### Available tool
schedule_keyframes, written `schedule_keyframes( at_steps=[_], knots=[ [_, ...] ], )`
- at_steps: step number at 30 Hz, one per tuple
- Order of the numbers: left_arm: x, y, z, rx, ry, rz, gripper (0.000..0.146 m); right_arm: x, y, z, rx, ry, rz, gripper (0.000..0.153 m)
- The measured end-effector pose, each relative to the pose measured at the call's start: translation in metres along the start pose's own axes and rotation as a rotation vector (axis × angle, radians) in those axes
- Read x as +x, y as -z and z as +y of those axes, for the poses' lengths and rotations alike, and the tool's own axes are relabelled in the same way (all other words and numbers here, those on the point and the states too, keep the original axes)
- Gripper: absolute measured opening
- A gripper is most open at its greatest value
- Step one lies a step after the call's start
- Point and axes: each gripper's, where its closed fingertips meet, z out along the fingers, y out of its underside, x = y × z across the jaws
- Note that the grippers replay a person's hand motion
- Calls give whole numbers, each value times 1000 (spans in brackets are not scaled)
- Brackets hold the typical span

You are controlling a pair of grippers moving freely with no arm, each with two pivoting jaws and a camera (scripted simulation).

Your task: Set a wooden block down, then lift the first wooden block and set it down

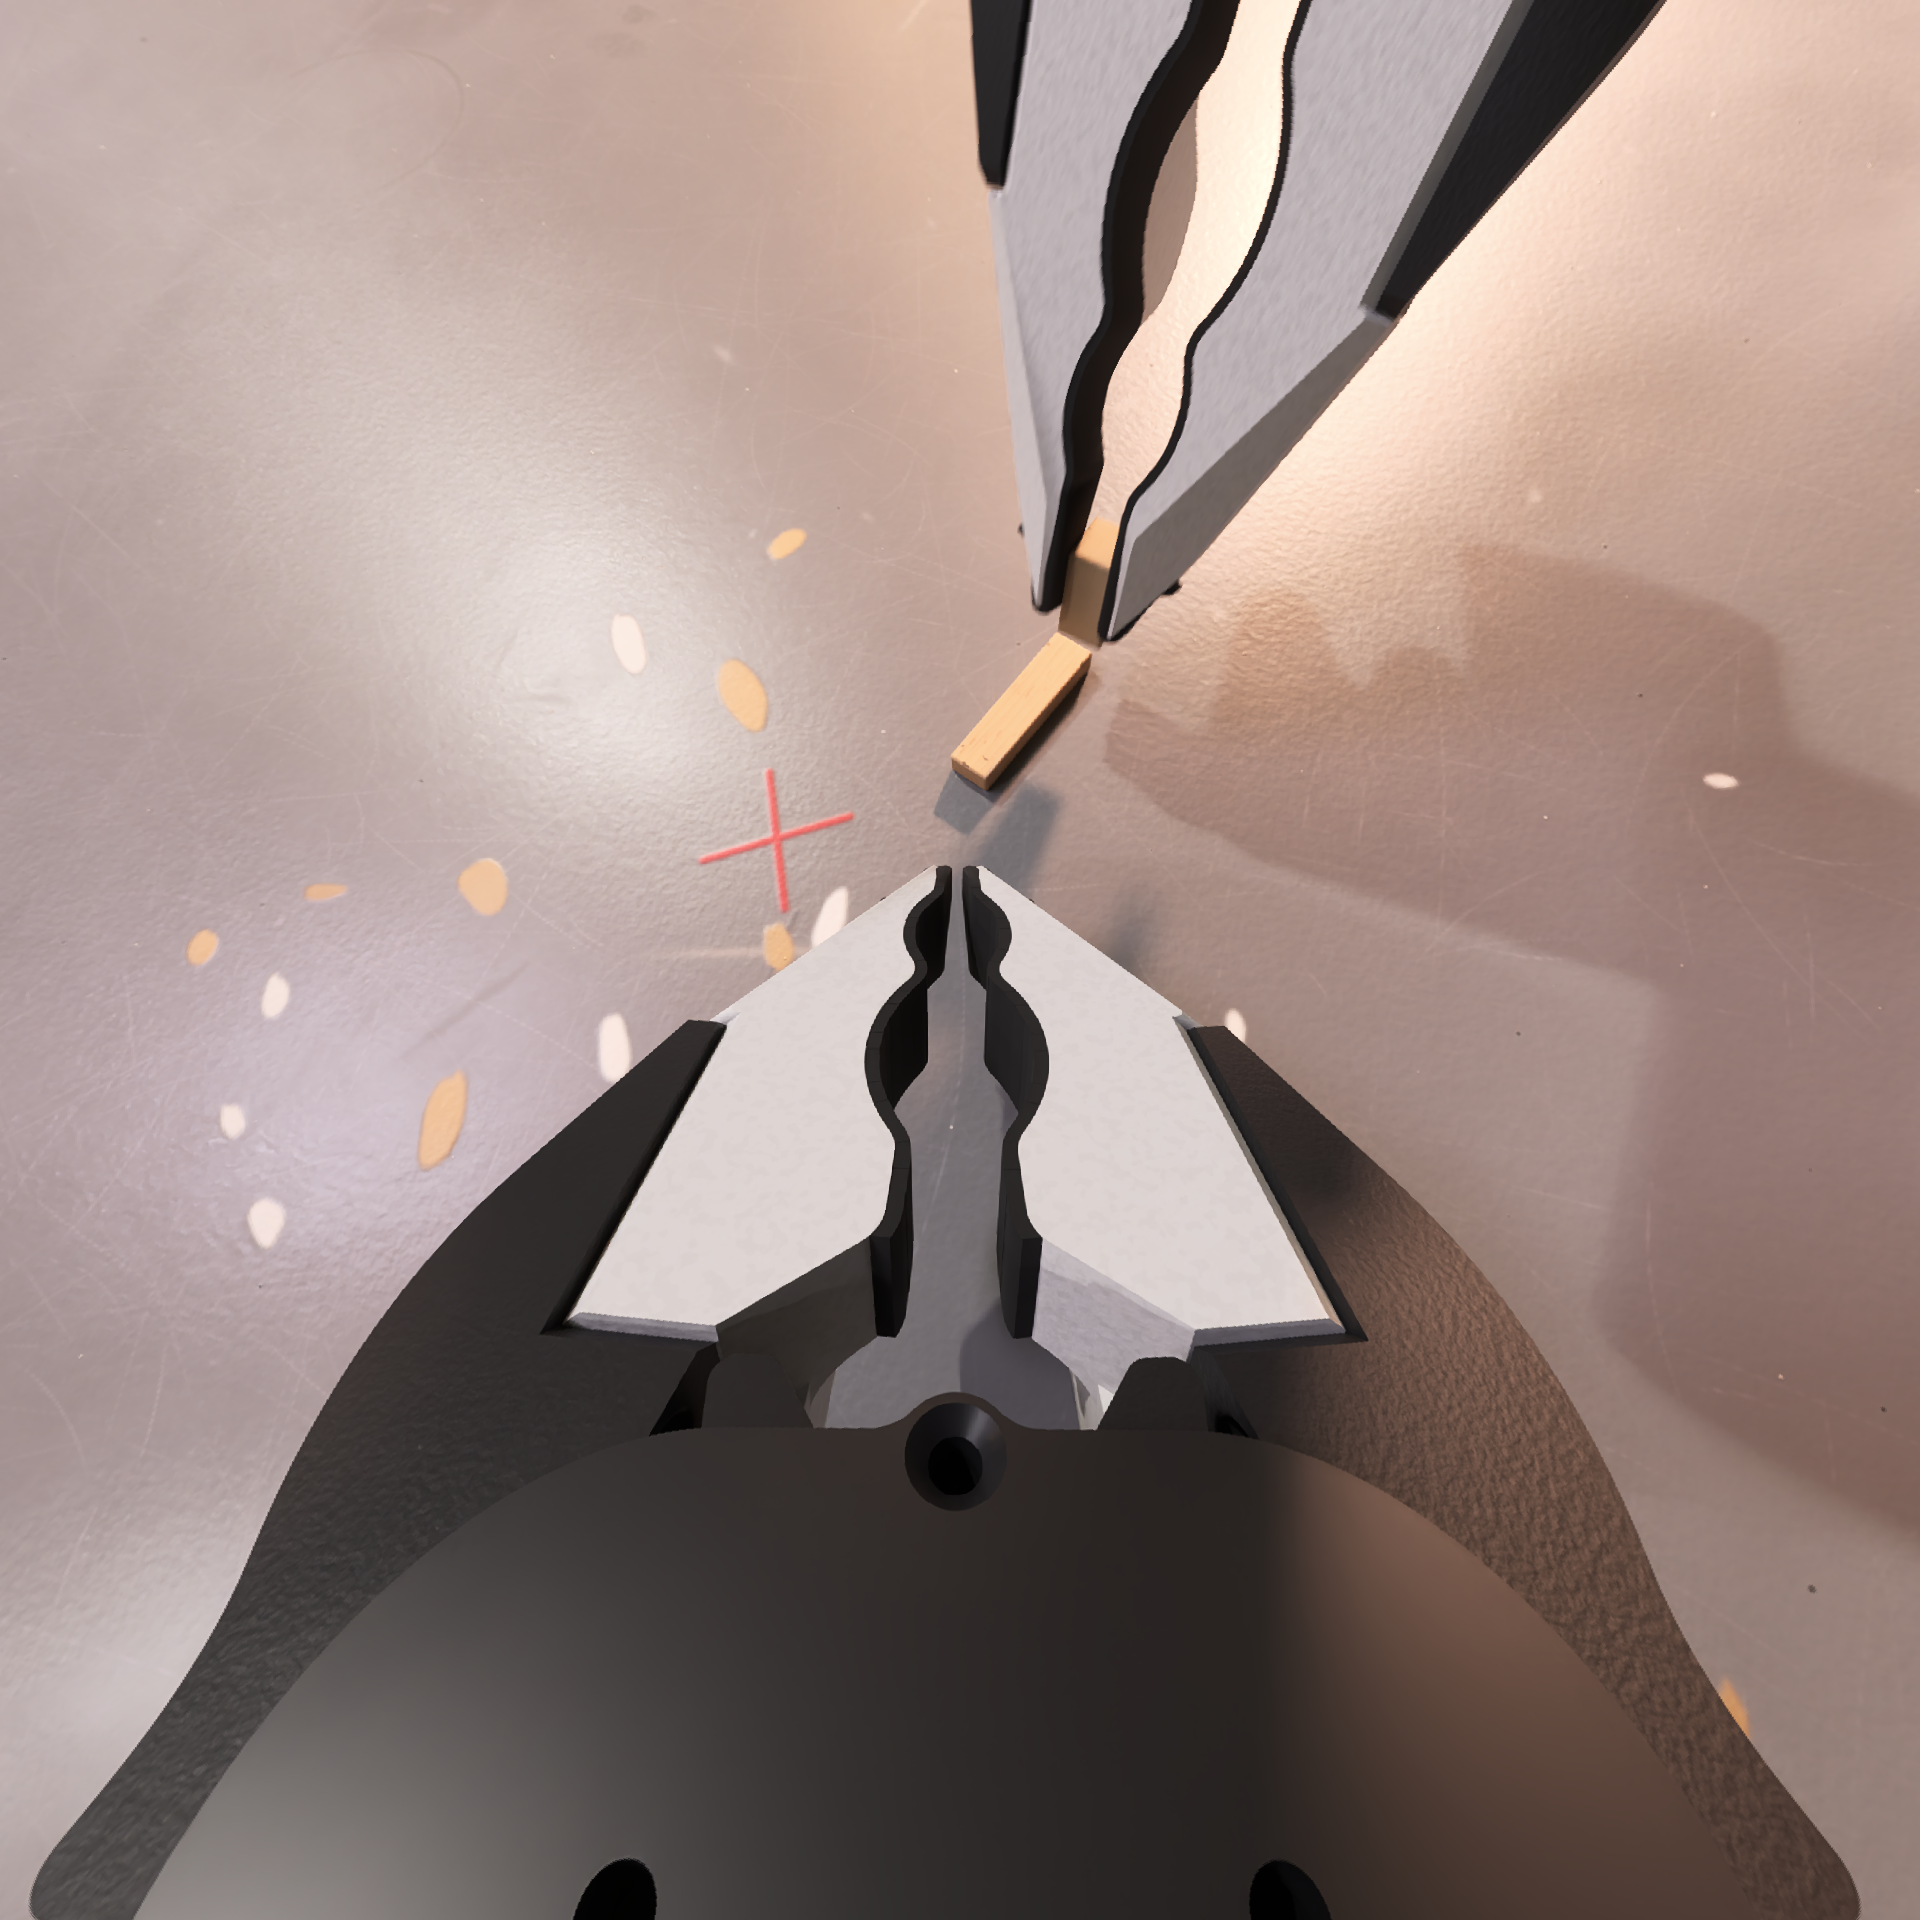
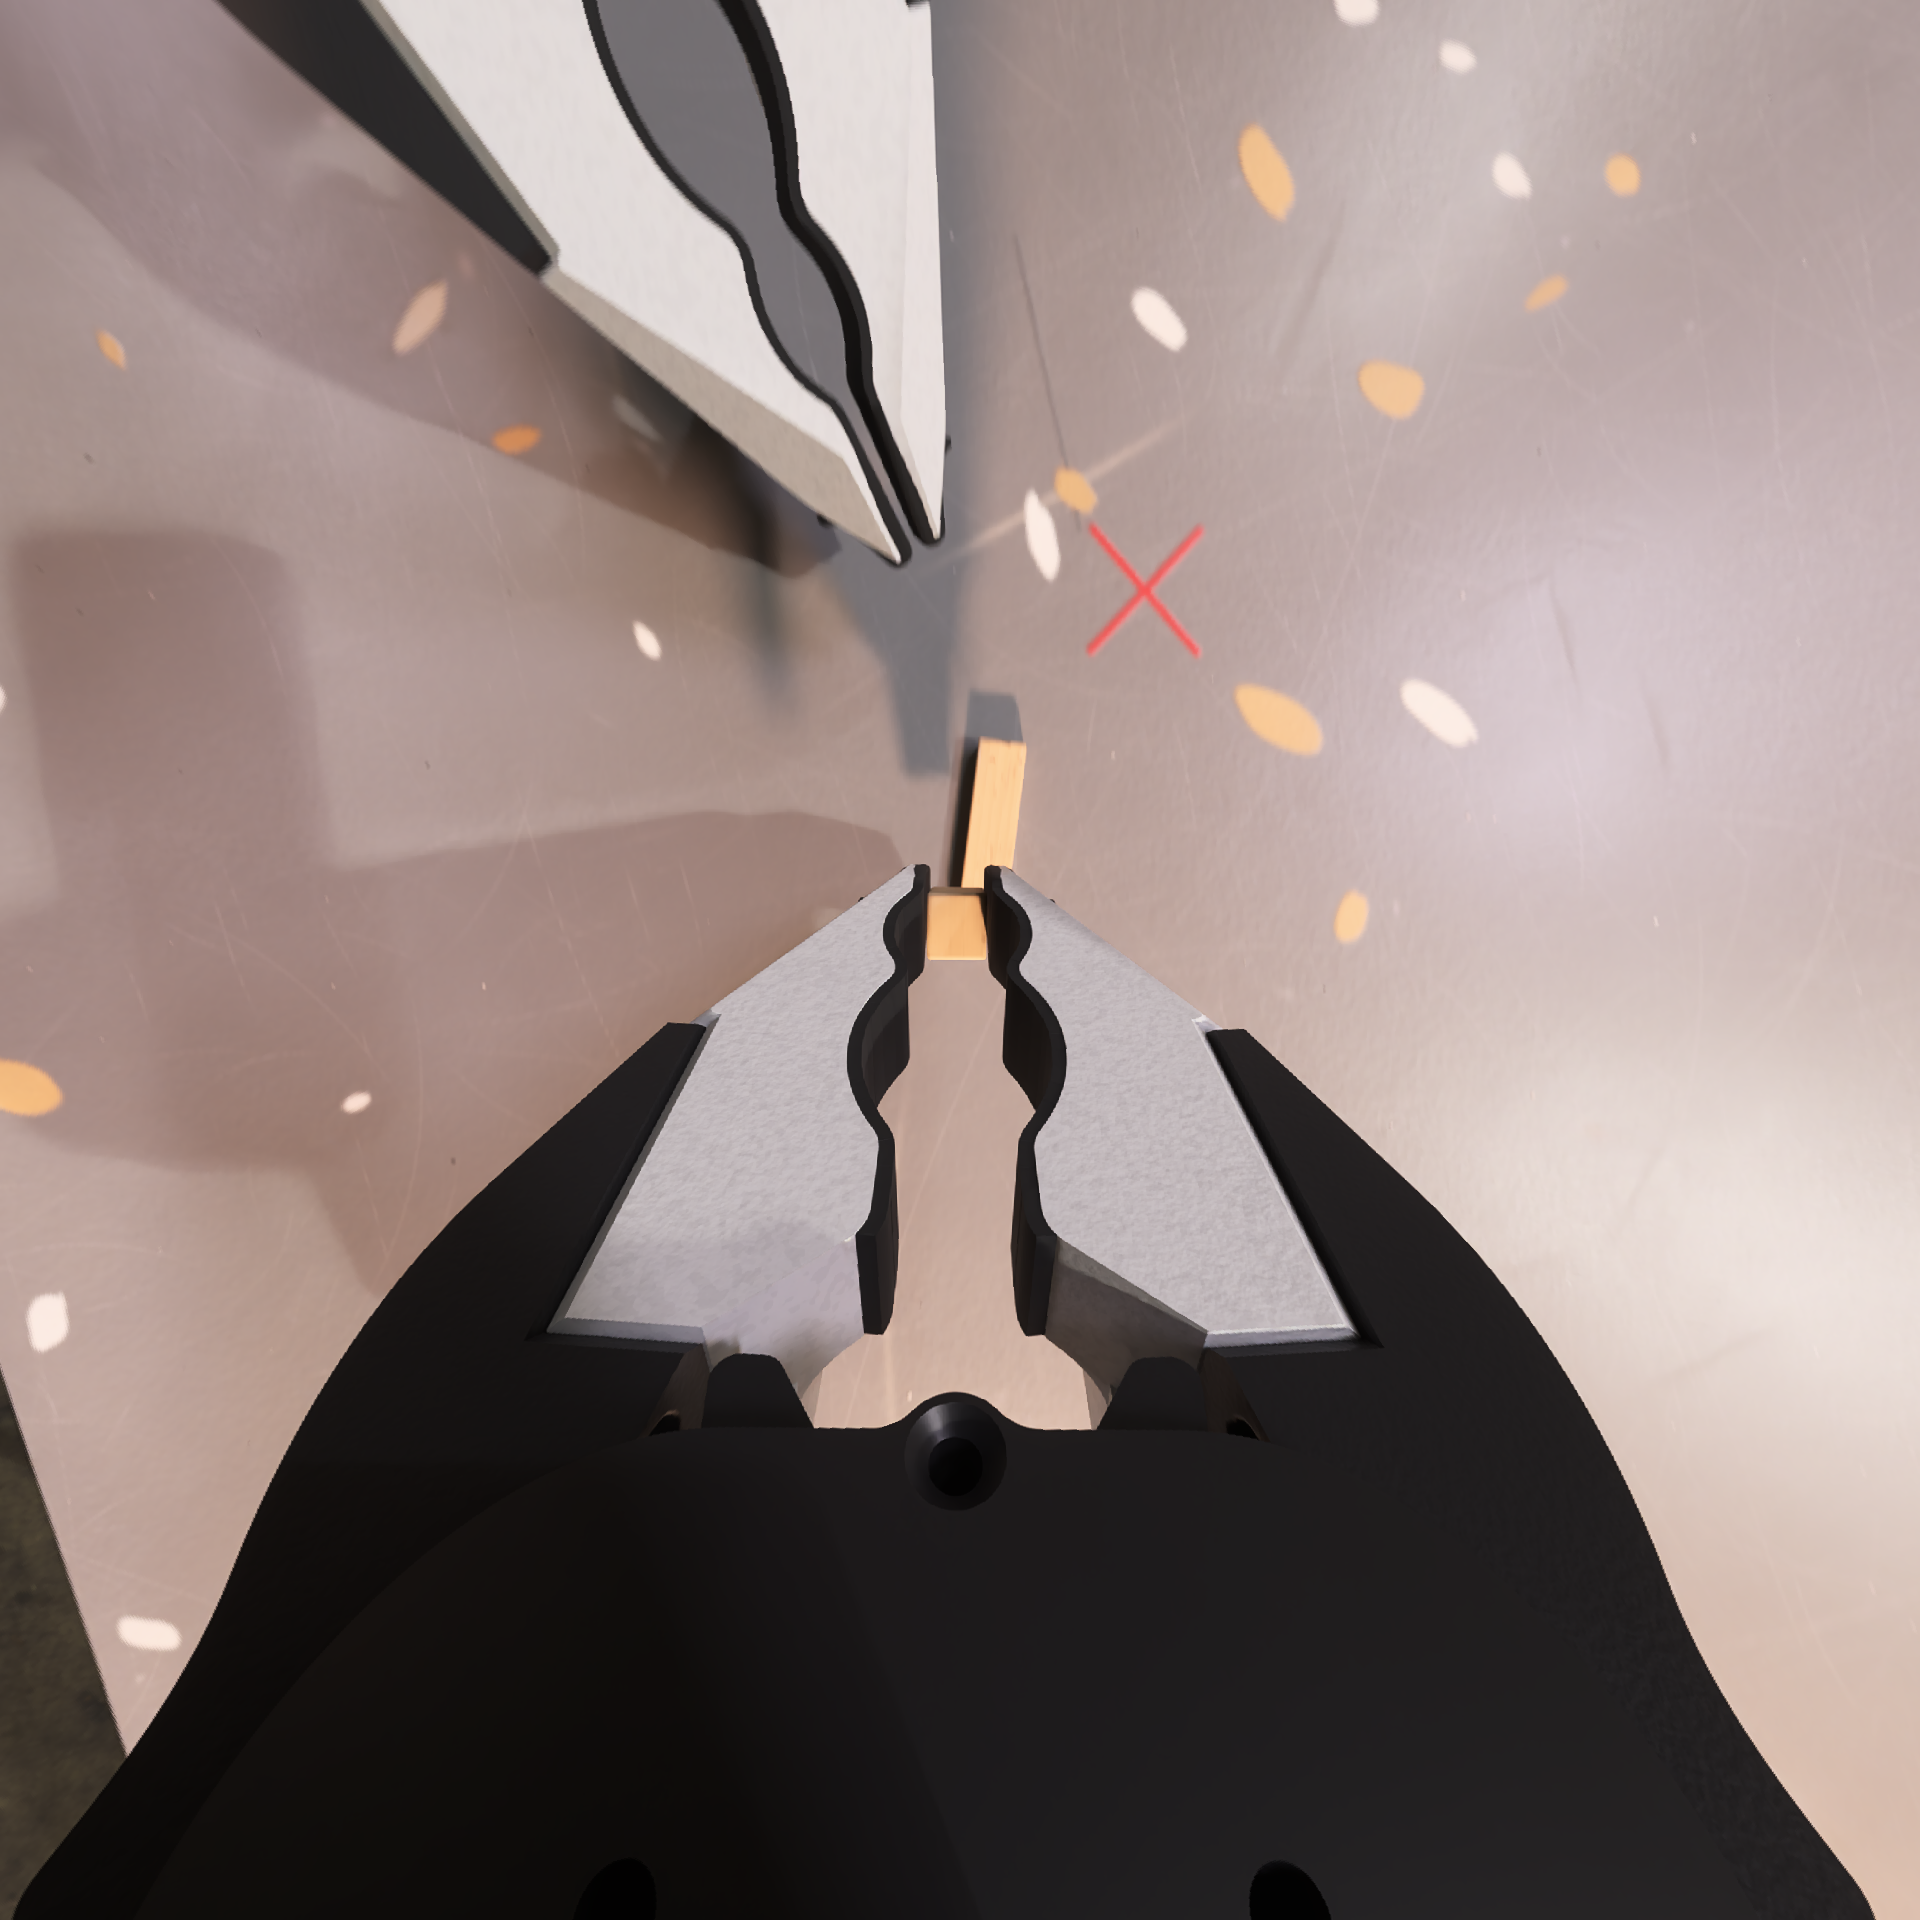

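Note:
My right gripper (image 2: 954, 883) is shut on a small wooden block (image 2: 956, 927), gripped at the fingertips. In the left wrist view the right gripper (image 1: 1081, 615) comes down from the top with that block (image 1: 1086, 582) upright between its tips. A longer wooden block (image 1: 1016, 719) reaches from the held one toward my left gripper (image 1: 956, 873). It also shows in the right wrist view (image 2: 994, 810). I cannot tell whether it rests flat on the table. My left gripper is shut and empty, just short of its near end.
A red cross mark (image 1: 774, 836) sits on the speckled beige table (image 1: 312, 520), left of the blocks; it also shows in the right wrist view (image 2: 1143, 590). The table edge and dark floor (image 2: 42, 1579) show at lower left. Long gripper shadows fall on the right side of the left wrist view.

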Motion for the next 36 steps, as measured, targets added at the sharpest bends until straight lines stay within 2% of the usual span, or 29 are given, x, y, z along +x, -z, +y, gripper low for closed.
schedule_keyframes(
  at_steps=[8,36],
  knots=[
    [-3,4,-3,35,20,-5,2,6,-20,-10,-24,-58,-78,10],
    [-1,4,-3,36,18,7,3,0,-21,-10,-83,-56,-157,10]
  ],
)
